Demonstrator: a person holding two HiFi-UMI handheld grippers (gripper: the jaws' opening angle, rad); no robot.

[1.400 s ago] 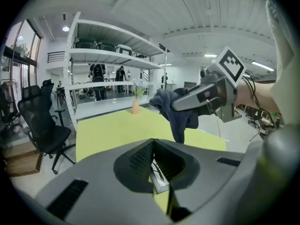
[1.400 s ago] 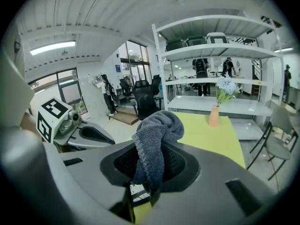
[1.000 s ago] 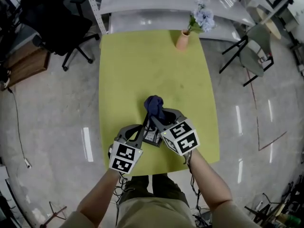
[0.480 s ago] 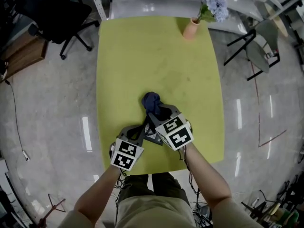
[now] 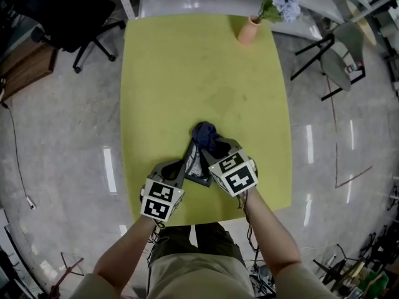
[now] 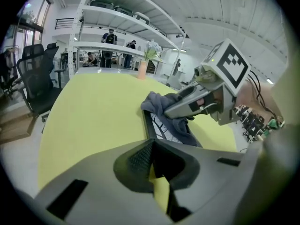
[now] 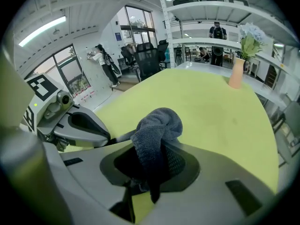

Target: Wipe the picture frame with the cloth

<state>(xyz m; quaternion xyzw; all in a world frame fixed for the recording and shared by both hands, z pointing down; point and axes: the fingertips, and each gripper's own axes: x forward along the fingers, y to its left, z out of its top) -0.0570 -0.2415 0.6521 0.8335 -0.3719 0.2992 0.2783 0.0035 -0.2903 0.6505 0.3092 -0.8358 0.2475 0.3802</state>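
**Operator:** Where's the frame, and what has hold of it?

**Spotter:** The picture frame (image 5: 198, 170) is over the near end of the yellow-green table (image 5: 187, 73), right in front of you. Your left gripper (image 5: 186, 162) has its jaws closed on the near edge of the frame's black border. In the left gripper view that border runs straight out from the pinched jaw tips. I can't tell whether the far end of the frame rests on the tabletop or hangs above it.

**Operator:** And the cloth?

**Spotter:** The dark blue cloth (image 5: 206, 134) is bunched between the jaws of your right gripper (image 5: 211, 149). They're clamped on it, with a wad bulging out past the tips and a tail hanging down behind them. The cloth lies against the face of the frame at its far right part, touching it. Your two grippers sit just beside each other, angled in toward the frame.

**Operator:** Anything else on the table?

**Spotter:** A peach vase (image 5: 247, 32) with pale blue flowers (image 5: 284, 2) stands at the far right corner, well apart from the frame. A black office chair (image 5: 56, 8) is on the floor off the far left corner.
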